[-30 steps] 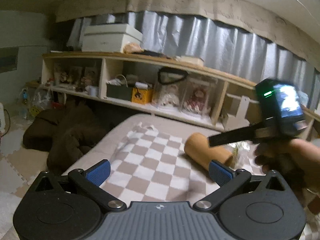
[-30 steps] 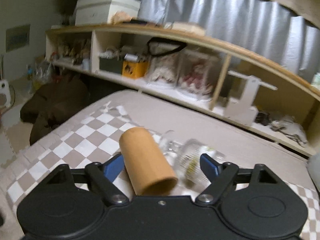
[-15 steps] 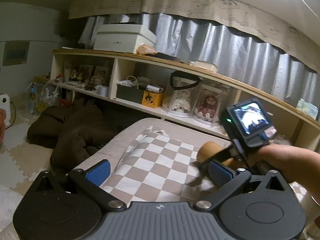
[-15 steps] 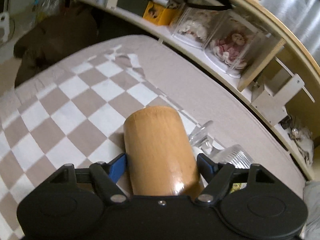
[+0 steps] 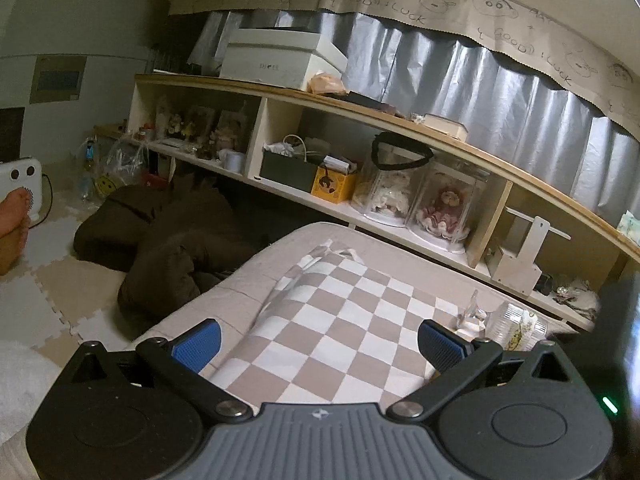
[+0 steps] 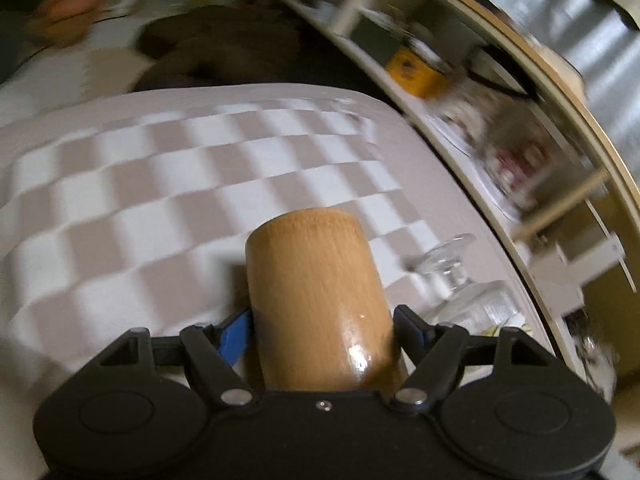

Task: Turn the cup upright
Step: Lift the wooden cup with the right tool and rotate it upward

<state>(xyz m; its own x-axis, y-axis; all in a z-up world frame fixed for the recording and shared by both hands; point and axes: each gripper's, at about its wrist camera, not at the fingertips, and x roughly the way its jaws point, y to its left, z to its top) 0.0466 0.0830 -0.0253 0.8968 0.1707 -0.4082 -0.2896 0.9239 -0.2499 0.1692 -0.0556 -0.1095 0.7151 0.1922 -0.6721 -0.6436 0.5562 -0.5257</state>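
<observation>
Right gripper [image 6: 324, 330]: we find it clamped on the wooden cup [image 6: 316, 296], blue pads against both sides.
Cup position: held above the checkered cloth [image 6: 160, 184], just beside a clear glass [image 6: 460, 280].
Left gripper [image 5: 318, 340]: we note it spread wide, holding nothing.

Dim indoor light in both views, warm and flat. Left wrist view sharp through the middle, with shelf [image 5: 360, 200] and checkered cloth [image 5: 340, 320] crisp. Strong fisheye bending of the shelf line, black vignette in the corners. Right wrist view smeared by heavy motion blur across cloth and shelving; only the wooden cup [image 6: 316, 300] fairly sharp, with small bright glare spots low on its glossy side. Soft shadow just left of the cup.
</observation>
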